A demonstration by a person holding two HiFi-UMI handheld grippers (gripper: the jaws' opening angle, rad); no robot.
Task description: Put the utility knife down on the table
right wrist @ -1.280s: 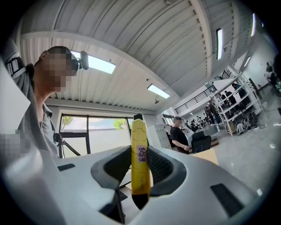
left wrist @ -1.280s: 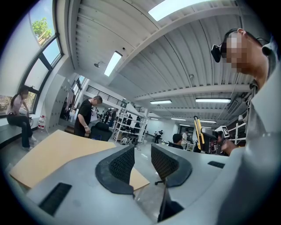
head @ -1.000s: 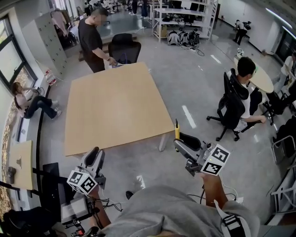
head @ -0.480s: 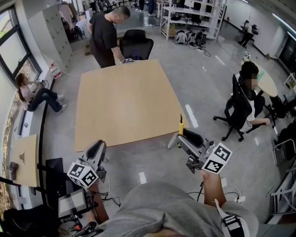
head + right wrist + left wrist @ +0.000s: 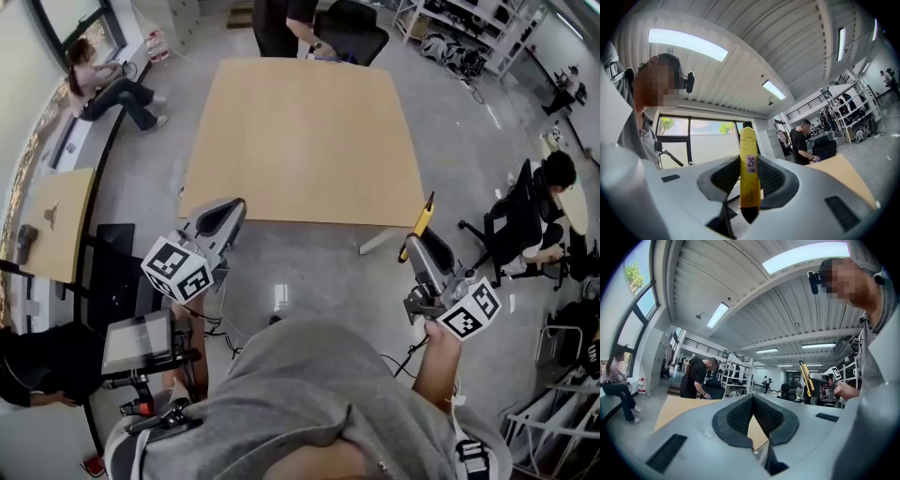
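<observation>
Head view: the right gripper [image 5: 424, 246] pinches the utility knife [image 5: 418, 223] low on its body. The yellow handle sticks up out of the jaws and tilts toward the table [image 5: 300, 141]. The knife is in the air just off the table's near right corner, over floor and not yet over the top. The left gripper [image 5: 230, 208] is near the table's near left edge. A person [image 5: 281, 19] stands at the far edge, well away from the drop zone.

Left gripper view: the jaws are pressed together with nothing between the pads, so this gripper is idle. The knife shows off to the right, upright in the other gripper.

Right gripper view: both pads clamp the knife's flat sides around the small label, roughly mid-body. The upper end projects well past the jaw tips and the dark lower end sits down in the jaw throat. Whether the blade is out cannot be told.

Handling, as a judgement:
- It is likely light, rigid and narrow.
- The smooth plastic shell could pivot in a two-point pinch if bumped.
- The mid-body grip looks balanced, so no regrasp is needed.
- It is best laid on a broad side close to the surface. If stood on end it will tip.
- Both ends should be treated as sharp.
</observation>
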